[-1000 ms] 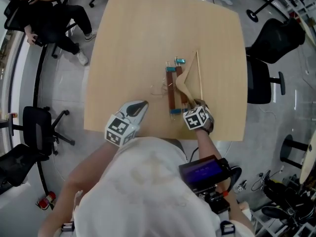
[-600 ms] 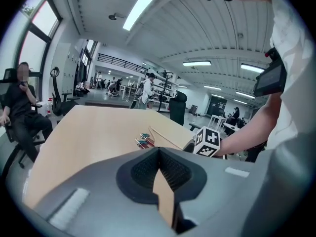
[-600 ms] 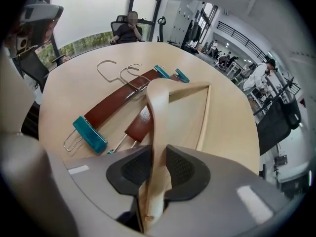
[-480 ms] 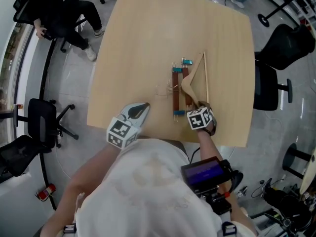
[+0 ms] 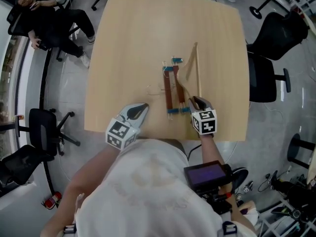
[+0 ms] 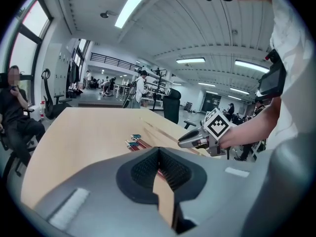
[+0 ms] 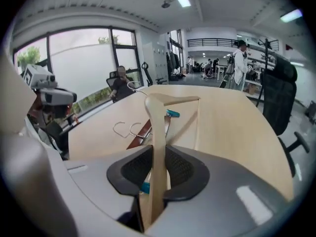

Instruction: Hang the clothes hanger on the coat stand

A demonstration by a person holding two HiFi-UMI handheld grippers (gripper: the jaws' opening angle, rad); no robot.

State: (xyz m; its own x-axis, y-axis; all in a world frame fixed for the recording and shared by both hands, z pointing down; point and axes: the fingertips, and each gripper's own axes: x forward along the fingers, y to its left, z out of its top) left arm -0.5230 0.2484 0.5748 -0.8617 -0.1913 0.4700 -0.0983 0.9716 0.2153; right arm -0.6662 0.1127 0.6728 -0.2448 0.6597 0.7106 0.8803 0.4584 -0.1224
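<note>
Wooden clothes hanger (image 5: 198, 73): tilted up over worktop (image 5: 138, 43) beside two clip hangers (image 5: 169, 90), one arm pinched in right claw (image 5: 196, 101), jaws having just been closing on it; left claw (image 5: 140, 106) pressed together, empty.

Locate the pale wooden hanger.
The pale wooden hanger is over the table's right half in the head view, one arm clamped in the right gripper, whose jaws have just been closing on it; brown clip hangers lie just left.
</note>
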